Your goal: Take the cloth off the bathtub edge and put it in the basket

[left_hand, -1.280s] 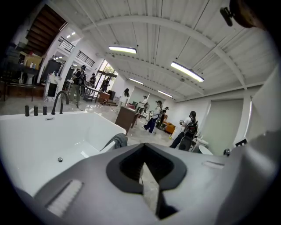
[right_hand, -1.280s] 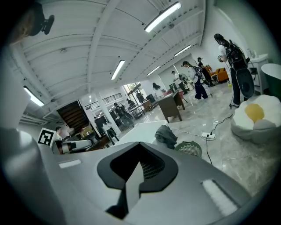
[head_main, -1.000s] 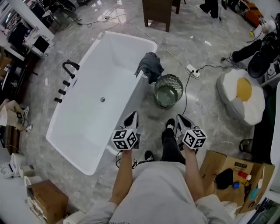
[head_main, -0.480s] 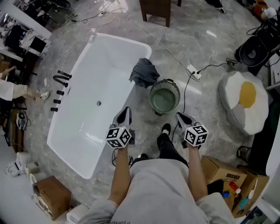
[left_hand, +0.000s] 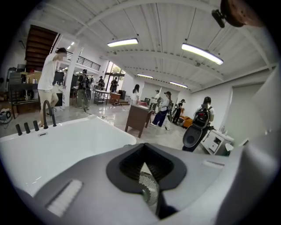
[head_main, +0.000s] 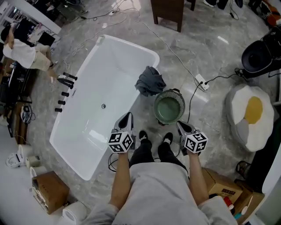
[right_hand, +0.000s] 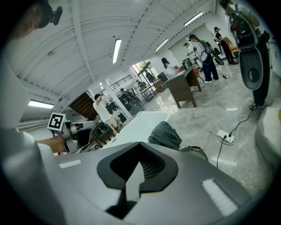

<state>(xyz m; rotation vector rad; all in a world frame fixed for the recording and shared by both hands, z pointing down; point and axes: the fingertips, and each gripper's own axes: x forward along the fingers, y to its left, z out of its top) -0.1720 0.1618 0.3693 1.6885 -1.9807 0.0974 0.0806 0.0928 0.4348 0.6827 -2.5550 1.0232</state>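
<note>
A dark grey cloth [head_main: 150, 82] hangs over the right rim of the white bathtub [head_main: 90, 132]; the right gripper view also shows the cloth [right_hand: 166, 134]. A round green wire basket [head_main: 169, 107] stands on the floor just right of the tub, below the cloth. My left gripper [head_main: 126, 119] is shut and empty, over the tub's near right rim. My right gripper [head_main: 181, 126] is shut and empty, above the floor just below and right of the basket. Both are well short of the cloth.
My feet [head_main: 154, 139] stand between the grippers. A power strip [head_main: 201, 82] and cables lie on the floor right of the basket. A fried-egg cushion [head_main: 249, 117] lies at right, cardboard boxes [head_main: 48, 190] at bottom left and bottom right. A wooden stand [head_main: 168, 12] is at the back. A person [head_main: 24, 52] stands far left.
The view has shifted, so tub, cloth and basket sit slightly differently in frame. Both grippers stay shut, held side by side. A person has come into view at far left.
</note>
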